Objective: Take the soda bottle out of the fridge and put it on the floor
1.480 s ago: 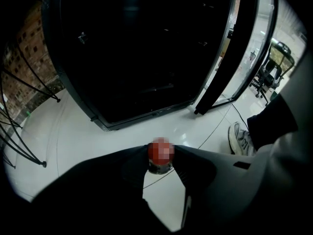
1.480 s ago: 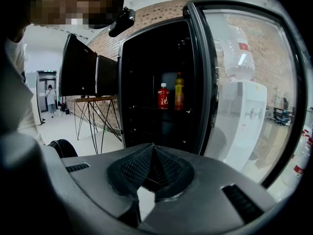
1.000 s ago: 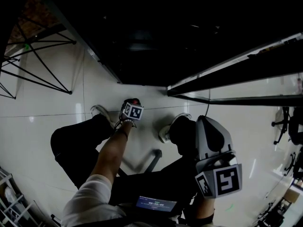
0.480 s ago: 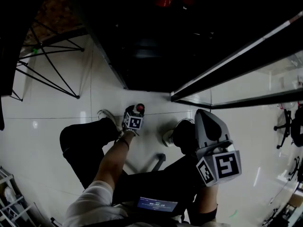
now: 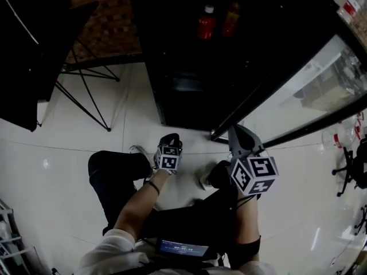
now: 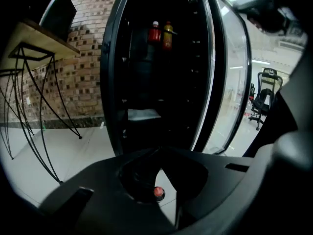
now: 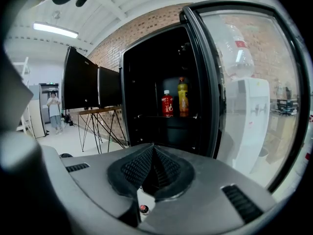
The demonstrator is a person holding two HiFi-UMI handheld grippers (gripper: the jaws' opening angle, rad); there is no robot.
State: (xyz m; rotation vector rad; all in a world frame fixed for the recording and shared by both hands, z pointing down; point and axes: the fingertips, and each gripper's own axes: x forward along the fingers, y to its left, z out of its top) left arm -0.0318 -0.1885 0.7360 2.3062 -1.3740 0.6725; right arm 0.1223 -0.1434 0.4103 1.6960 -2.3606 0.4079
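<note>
The soda bottle stands on the white floor in front of the open fridge (image 5: 189,67). Only its red cap (image 6: 158,192) shows, far below my left gripper (image 6: 161,151), and it appears again as a red cap (image 7: 143,208) under my right gripper (image 7: 153,148). In the head view the left gripper (image 5: 171,141) hangs over that spot and hides the bottle. Its jaws have just been closing and now meet with nothing between them. The right gripper (image 5: 238,135) is beside the glass door's lower edge, jaws together and empty.
A red bottle (image 5: 206,22) and an orange one (image 5: 231,19) stand on a fridge shelf. The glass door (image 5: 298,90) swings out to the right. A wire-legged table (image 5: 86,90) stands left by the brick wall. An office chair (image 5: 350,165) is at far right.
The left gripper has risen off the floor away from the bottle, whose red cap showed beside it earlier. The head view has tilted up, showing the shelf bottles. The right gripper has barely shifted.
</note>
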